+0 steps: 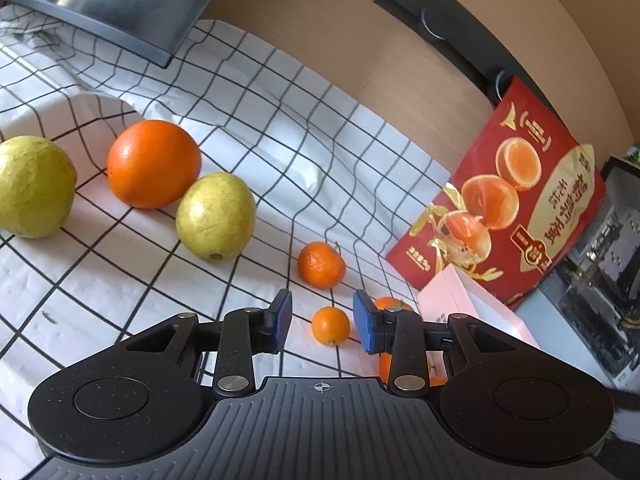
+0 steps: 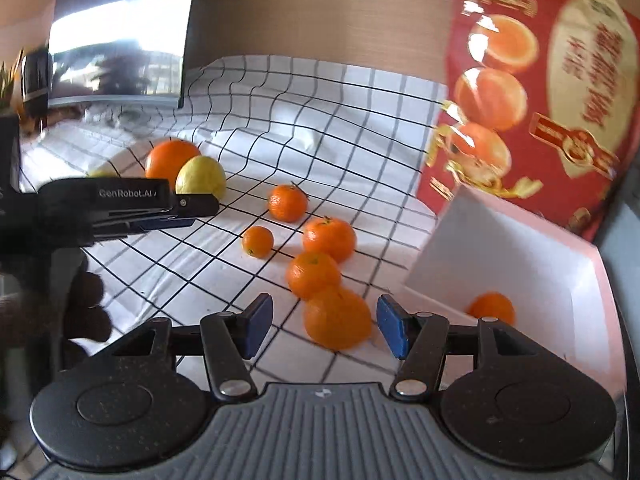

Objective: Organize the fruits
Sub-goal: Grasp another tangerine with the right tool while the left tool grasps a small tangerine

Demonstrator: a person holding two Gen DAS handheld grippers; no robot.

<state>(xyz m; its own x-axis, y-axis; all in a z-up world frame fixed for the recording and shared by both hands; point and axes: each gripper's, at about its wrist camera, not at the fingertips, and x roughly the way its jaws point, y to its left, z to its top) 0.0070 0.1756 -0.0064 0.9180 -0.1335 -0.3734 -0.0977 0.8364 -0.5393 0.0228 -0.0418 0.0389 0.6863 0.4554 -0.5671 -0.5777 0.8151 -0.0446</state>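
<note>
Between the blue pads of the right gripper point(image 2: 325, 327), nearest its camera, sits a blurred mandarin point(image 2: 338, 317) on the checked cloth point(image 2: 256, 128); the jaws stand partly apart with a clear gap on either side of the fruit, so nothing is gripped. Just right of it lies a white box with a pink rim point(image 2: 532, 264), tipped toward the camera, with one mandarin point(image 2: 493, 307) already inside. Beyond the near fruit, three more mandarins follow in a loose cluster: one point(image 2: 313, 274) touching it, another point(image 2: 329, 239) just behind, and a third point(image 2: 287, 203) farther back, with a small kumquat-sized orange fruit point(image 2: 258, 241) to their left.

Seen from the left wrist, the left gripper point(image 1: 322, 322) hangs above the cloth with its jaws narrowly apart and empty; the small orange fruit shows in the gap between them, lying on the cloth beyond. In the right wrist view this gripper comes in from the left edge, gripped by a dark-gloved hand point(image 2: 86, 306).

Farther back rest a yellow-green guava-like fruit point(image 1: 216, 216), a large orange point(image 1: 154, 163) touching it, and a second yellow-green fruit point(image 1: 34, 186) apart at the left. A red carton printed with oranges point(image 1: 520, 200) stands behind the box, and a dark monitor point(image 1: 116, 4) sits at the far end.
</note>
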